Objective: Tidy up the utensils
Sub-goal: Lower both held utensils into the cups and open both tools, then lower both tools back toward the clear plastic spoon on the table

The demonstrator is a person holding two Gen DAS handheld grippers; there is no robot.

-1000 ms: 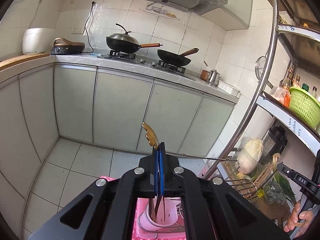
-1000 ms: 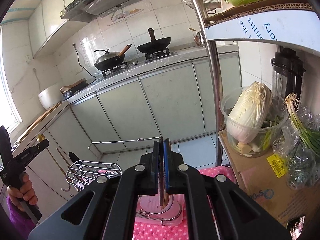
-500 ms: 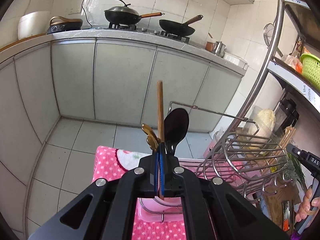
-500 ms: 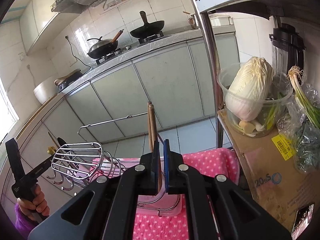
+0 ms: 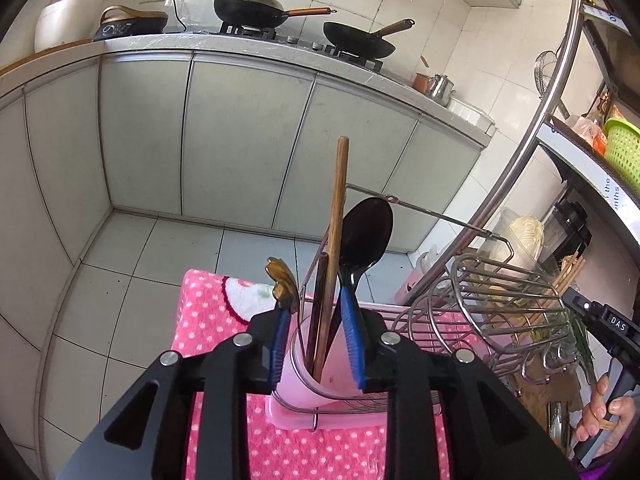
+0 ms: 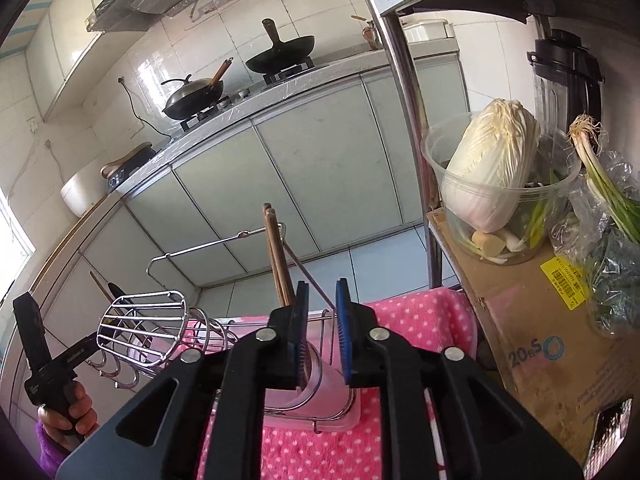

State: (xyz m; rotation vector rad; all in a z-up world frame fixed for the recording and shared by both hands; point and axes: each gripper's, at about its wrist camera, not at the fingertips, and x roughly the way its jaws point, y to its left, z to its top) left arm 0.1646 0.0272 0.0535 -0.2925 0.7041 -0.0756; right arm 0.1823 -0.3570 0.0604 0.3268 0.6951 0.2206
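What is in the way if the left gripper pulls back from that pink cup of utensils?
Nothing visible blocks it. The left gripper has just opened; its fingers straddle the pink cup, and the black spoon and wooden chopsticks stand between them.

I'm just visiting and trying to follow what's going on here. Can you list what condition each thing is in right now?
Left gripper: fingers just opened, apart, gripping nothing.
Right gripper: fingers just opened, apart, gripping nothing.
Black spoon: standing in the pink cup, bowl up.
Wooden chopsticks: upright in the pink cup.
Second chopstick pair: standing in another holder cup.
Lidded wok: covered, on the stove.
Open wok: uncovered.
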